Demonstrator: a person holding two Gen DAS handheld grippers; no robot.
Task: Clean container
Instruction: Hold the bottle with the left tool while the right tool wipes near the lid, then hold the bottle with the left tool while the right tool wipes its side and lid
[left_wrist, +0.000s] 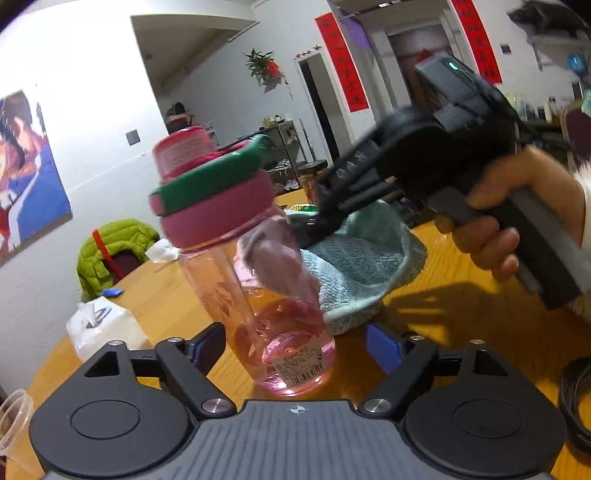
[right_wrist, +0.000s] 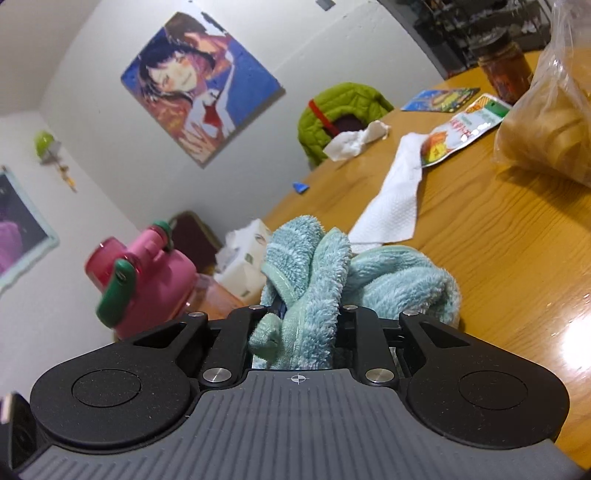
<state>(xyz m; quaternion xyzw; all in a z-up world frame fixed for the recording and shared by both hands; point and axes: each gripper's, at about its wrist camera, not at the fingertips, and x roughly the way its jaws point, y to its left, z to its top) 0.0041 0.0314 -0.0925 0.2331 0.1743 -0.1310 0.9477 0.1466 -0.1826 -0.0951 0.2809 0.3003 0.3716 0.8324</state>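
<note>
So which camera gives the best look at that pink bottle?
The left wrist view: the pink bottle shows whole, lid to base, between the left gripper's fingers. The right wrist view catches only its lid beside the cloth.

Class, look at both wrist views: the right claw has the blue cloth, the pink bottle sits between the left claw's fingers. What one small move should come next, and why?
Probably slide the cloth down along the bottle wall. The right claw is shut on the cloth, which already lies against the bottle's side in the left view, while the left claw brackets the base, apparently not clamping.
</note>
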